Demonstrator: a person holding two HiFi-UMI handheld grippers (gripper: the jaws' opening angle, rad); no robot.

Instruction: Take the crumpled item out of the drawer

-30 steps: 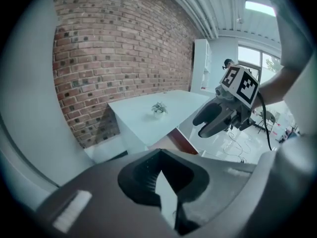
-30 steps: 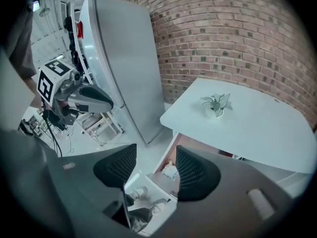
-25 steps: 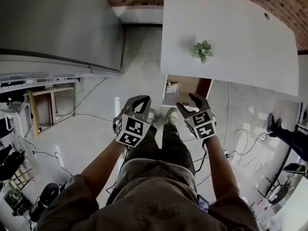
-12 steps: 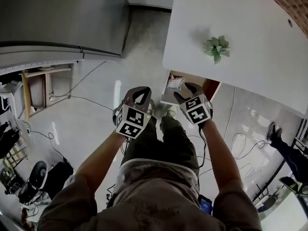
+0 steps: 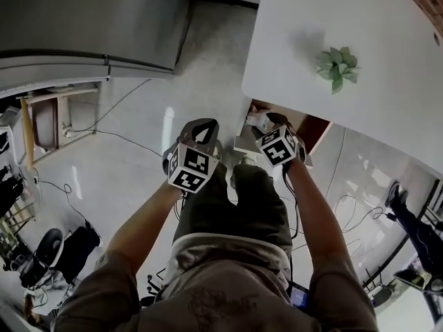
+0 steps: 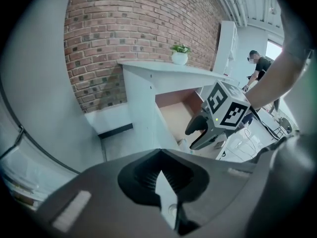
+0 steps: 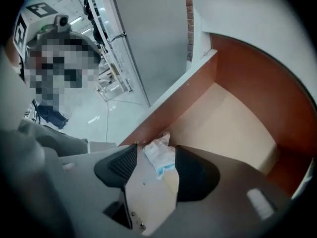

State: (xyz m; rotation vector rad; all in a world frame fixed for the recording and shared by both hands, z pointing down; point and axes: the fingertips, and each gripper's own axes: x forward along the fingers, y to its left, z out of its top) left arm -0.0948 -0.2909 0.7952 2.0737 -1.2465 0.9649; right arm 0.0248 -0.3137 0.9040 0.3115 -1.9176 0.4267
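The crumpled item (image 7: pixel 159 155) is a white wad with a blue edge, lying at the front left corner of the open wooden drawer (image 7: pixel 233 123). My right gripper (image 7: pixel 154 163) is open and reaches into the drawer, and the wad lies between its two pads; I cannot tell whether they touch it. From the head view, the right gripper (image 5: pixel 268 120) is over the drawer (image 5: pixel 313 128) with the wad (image 5: pixel 257 121) at its tips. My left gripper (image 5: pixel 201 124) hangs shut and empty left of the drawer, above the floor. It also shows in the left gripper view (image 6: pixel 159 155).
The drawer sticks out from under a white table (image 5: pixel 387 19) that carries a small potted plant (image 5: pixel 337 64). A grey cabinet (image 5: pixel 90 19) stands to the left. Cables (image 5: pixel 349 203) lie on the floor. A person (image 6: pixel 258 66) stands far back.
My right gripper has moved forward from in front of the drawer into it, and its jaws now flank the wad. The left gripper has kept its place beside my legs.
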